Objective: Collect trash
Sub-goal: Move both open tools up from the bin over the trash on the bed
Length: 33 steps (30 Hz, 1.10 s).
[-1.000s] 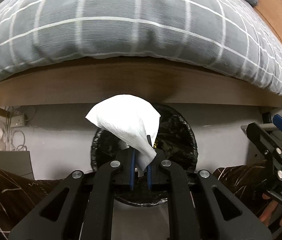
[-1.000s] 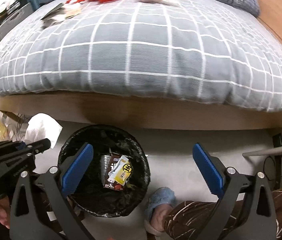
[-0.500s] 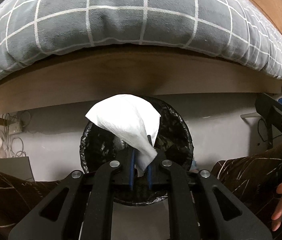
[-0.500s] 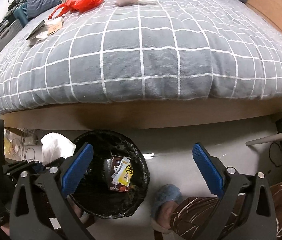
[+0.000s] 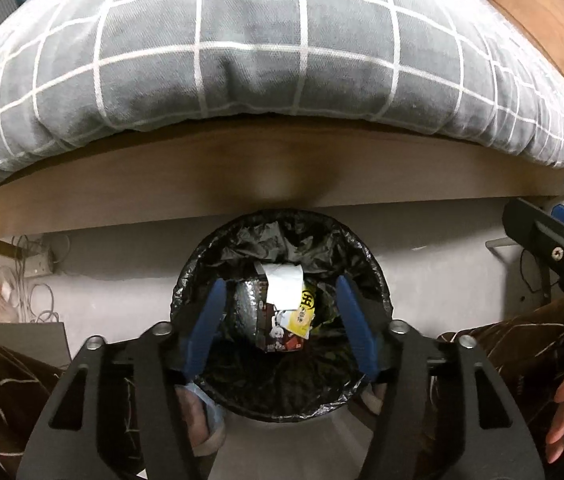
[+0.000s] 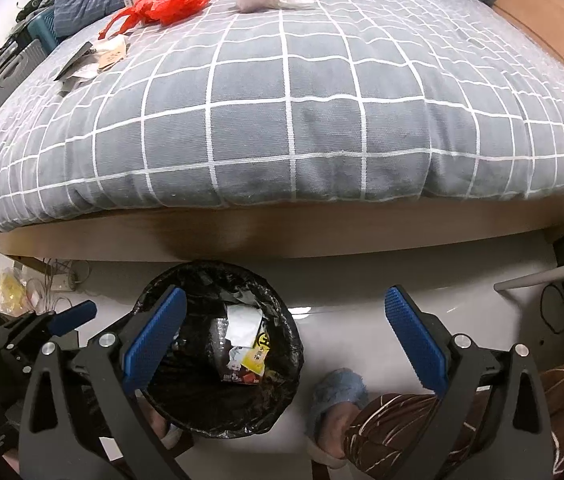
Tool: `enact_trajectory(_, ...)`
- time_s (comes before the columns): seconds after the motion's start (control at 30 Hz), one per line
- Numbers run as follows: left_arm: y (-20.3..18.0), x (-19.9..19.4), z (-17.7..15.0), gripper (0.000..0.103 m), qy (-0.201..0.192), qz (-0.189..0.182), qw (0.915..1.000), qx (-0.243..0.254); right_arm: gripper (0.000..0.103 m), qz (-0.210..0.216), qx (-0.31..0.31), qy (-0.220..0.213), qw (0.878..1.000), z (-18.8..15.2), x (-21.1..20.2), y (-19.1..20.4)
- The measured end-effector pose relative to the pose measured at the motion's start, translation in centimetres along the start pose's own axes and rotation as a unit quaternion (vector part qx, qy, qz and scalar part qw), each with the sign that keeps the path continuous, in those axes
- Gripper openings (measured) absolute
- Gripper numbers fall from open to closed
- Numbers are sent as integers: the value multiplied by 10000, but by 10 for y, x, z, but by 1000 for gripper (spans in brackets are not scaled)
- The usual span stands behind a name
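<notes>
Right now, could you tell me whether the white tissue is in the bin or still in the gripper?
In the bin. The white tissue lies inside the black-lined bin on wrappers; the left gripper is open and empty.

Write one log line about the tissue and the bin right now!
left tool: open, above bin | tissue: inside bin | right tool: open, holding nothing | bed: trash remains

Dim indoor light, strong fisheye edges, sharp.
</notes>
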<state>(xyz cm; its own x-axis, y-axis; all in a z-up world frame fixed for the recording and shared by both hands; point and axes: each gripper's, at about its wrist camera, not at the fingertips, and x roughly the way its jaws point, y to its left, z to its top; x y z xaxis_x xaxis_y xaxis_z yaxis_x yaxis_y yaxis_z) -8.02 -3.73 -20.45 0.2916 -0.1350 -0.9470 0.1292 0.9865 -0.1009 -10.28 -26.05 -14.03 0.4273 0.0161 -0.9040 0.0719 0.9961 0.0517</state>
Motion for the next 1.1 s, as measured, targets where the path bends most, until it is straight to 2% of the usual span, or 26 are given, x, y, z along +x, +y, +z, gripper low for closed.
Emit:
enact_trajectory(0.17, 3, -13, 4, 85, -285, 73, 9996, -14, 96, -5, -27, -168, 9999, 3, -7, 0)
enact_trajectory(0.3, 12, -31, 12, 97, -569, 147, 9981, -157, 96, -40, -66, -415, 9991, 7, -17, 1)
enact_trajectory(0.57, 20, -70, 27, 97, -1137, 255, 9930, -211, 96, -17, -194, -976, 9950, 20, -44, 12)
enact_trajectory(0.7, 25, -96, 34, 97, -1544, 506, 9865, -224, 96, -51, -309, -1355, 9903, 28, -62, 18)
enact_trajectory(0.9, 41, -120, 43, 97, -1760, 403, 9825, -456, 96, 43, -512, -1607, 9857, 41, -79, 27)
enact_trajectory(1.1, 60, -137, 68, 97, -1879, 430, 9794, -603, 96, 50, -605, -1806, 9817, 67, -90, 34)
